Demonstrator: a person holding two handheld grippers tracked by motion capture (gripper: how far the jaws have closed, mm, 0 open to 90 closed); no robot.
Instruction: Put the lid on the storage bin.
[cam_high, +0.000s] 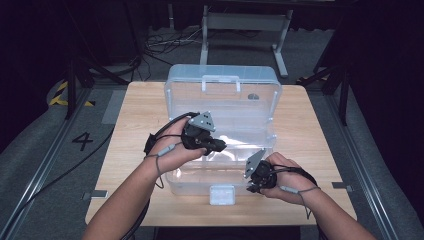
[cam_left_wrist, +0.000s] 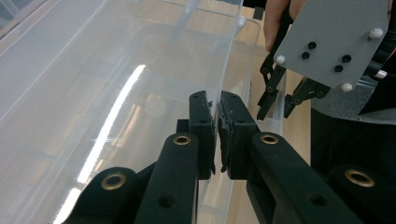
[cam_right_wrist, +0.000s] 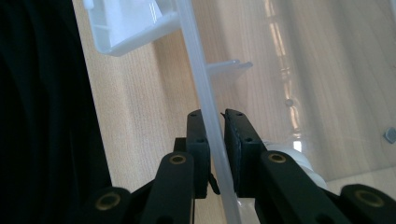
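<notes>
Both grippers are clamped on the clear storage box (cam_high: 220, 172): left gripper (cam_left_wrist: 217, 116) on an inner wall, right gripper (cam_right_wrist: 215, 135) on the front rim. Next, likely a steady, level lift.

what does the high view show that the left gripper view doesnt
The high view takes in the whole clear plastic box on the wooden table, its lid standing open with a handle, the white latch at the front, and both forearms. The left gripper view shows close up the left gripper with its fingers clamped on a thin clear wall of the box. Both share the box, the table and the right gripper with its grey plate at the box's front rim.
</notes>
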